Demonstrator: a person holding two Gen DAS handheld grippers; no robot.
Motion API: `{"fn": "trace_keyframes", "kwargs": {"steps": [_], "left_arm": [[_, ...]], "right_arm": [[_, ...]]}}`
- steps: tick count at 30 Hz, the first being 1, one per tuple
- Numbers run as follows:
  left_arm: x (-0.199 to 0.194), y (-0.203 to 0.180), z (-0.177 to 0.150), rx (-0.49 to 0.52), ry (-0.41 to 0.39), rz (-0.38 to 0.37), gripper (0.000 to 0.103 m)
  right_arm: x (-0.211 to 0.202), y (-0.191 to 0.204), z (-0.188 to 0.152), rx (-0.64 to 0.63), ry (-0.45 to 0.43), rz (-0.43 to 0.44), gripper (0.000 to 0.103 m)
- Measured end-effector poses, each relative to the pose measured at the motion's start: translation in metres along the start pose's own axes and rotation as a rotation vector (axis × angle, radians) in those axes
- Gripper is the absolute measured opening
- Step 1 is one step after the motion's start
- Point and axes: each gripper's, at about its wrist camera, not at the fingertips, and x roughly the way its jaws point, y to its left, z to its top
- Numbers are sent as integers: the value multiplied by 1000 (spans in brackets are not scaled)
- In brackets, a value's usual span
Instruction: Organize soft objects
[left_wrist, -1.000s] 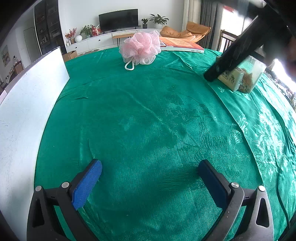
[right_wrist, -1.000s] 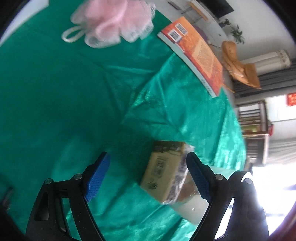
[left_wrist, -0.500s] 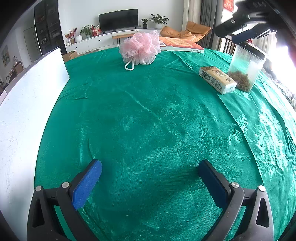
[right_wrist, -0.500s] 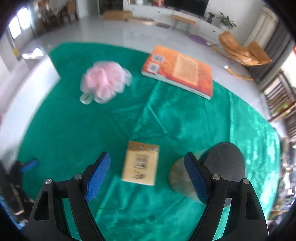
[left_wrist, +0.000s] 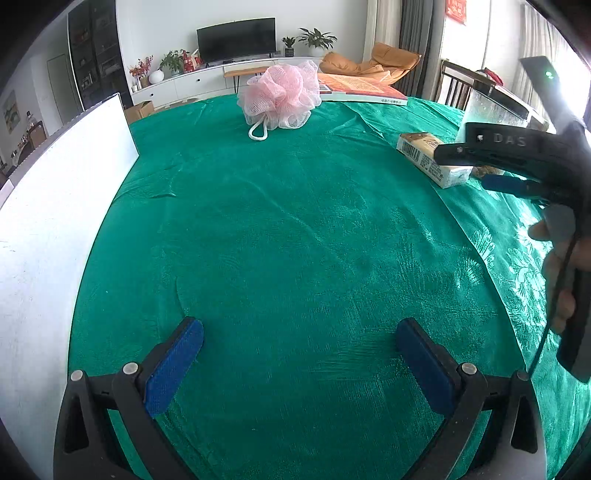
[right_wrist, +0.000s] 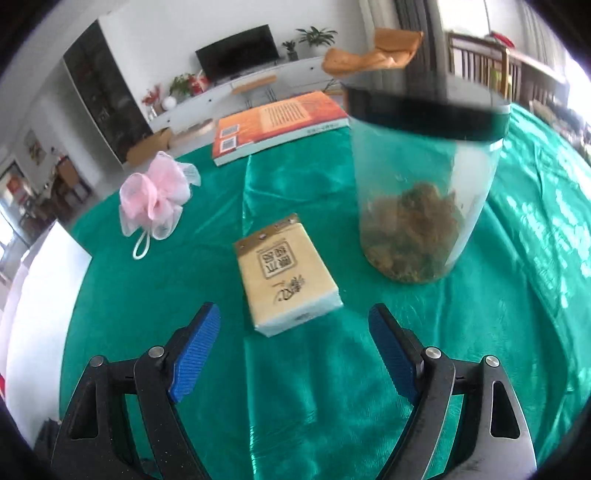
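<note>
A pink mesh bath pouf (left_wrist: 281, 96) with a white loop lies at the far side of the green tablecloth (left_wrist: 295, 229); it also shows in the right wrist view (right_wrist: 157, 197). A tan tissue pack (right_wrist: 286, 275) lies just beyond my right gripper (right_wrist: 295, 347), which is open and empty. The pack also shows in the left wrist view (left_wrist: 430, 158), partly behind the right gripper (left_wrist: 517, 162). My left gripper (left_wrist: 295, 358) is open and empty, low over the near cloth.
A clear jar (right_wrist: 421, 184) with a black lid and brownish contents stands right of the tissue pack. An orange book (right_wrist: 280, 123) lies at the far edge. A white board (left_wrist: 55, 206) runs along the left side.
The right gripper has swung down and levelled out, now facing the tissue pack and jar from close by. In the left wrist view it has come lower at the right. The left gripper has not moved.
</note>
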Motion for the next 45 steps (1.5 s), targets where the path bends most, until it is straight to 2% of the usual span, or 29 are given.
{"fn": "trace_keyframes", "kwargs": {"steps": [4,5,7,10,12,16,18,20,23,26,29,31,33,37,39,42,45], "left_arm": [[0,0,0,0,0,0,103],[0,0,0,0,0,-1,103],[0,0,0,0,0,0,103],[0,0,0,0,0,0,103],[0,0,0,0,0,1,103],[0,0,0,0,0,2,103],[1,0,0,1,0,4,103],[1,0,1,1,0,4,103],[1,-1,1,0,0,4,103],[1,0,1,1,2,3,103],[4,0,10,4,43,-12,103],[0,4,31,-26,23,-42,103],[-3,9,66,-41,-26,-43,103],[13,12,151,18,-73,5,103],[34,13,188,50,-84,57,103],[69,13,224,63,-69,83,103],[114,11,238,70,7,136,103]], "right_arm": [[20,6,10,-57,36,-26,84],[20,7,11,-74,16,-29,80],[18,7,9,-85,11,-23,59],[6,-3,-9,-47,23,5,58],[-15,-13,-31,-10,18,-24,58],[-69,-48,-86,106,-103,-225,59],[-78,-74,-89,202,-140,-294,59],[-81,-96,-81,249,-168,-324,63],[-84,-116,-77,287,-145,-268,67],[-109,-116,-101,292,-179,-217,74],[-125,-112,-126,267,-183,-232,78],[-125,-115,-133,274,-155,-220,78],[-121,-115,-132,275,-148,-213,79],[-113,-108,-127,240,-136,-239,79],[-112,-104,-127,228,-130,-245,81],[-113,-105,-126,227,-129,-243,81],[-121,-112,-127,268,-149,-189,81]]}}
